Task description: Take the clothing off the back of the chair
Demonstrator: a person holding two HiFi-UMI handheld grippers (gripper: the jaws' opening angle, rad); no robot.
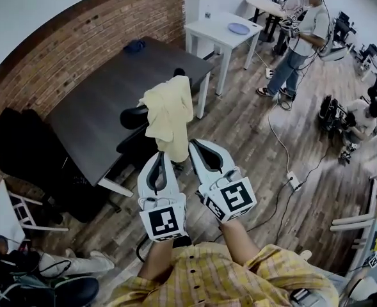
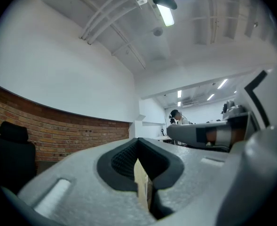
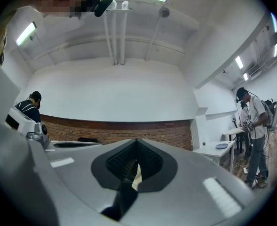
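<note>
A pale yellow garment (image 1: 169, 114) hangs over the back of a black chair (image 1: 136, 147) that stands at the dark table. The chair back's top (image 1: 178, 73) pokes out above the cloth. My left gripper (image 1: 164, 155) and right gripper (image 1: 193, 146) sit side by side at the garment's lower edge, both shut on it. In the left gripper view a strip of the pale garment (image 2: 142, 185) is pinched between the dark pads (image 2: 124, 159). The right gripper view shows the garment (image 3: 137, 175) as a smaller fold caught between its pads (image 3: 124, 164).
The dark table (image 1: 92, 107) runs along a curved brick wall (image 1: 73, 50). Another black chair (image 1: 22, 146) stands at its left end. A white table (image 1: 223, 31) is behind. A person (image 1: 303, 34) stands at the far right, another sits (image 1: 366, 117). Cables (image 1: 284, 168) cross the wooden floor.
</note>
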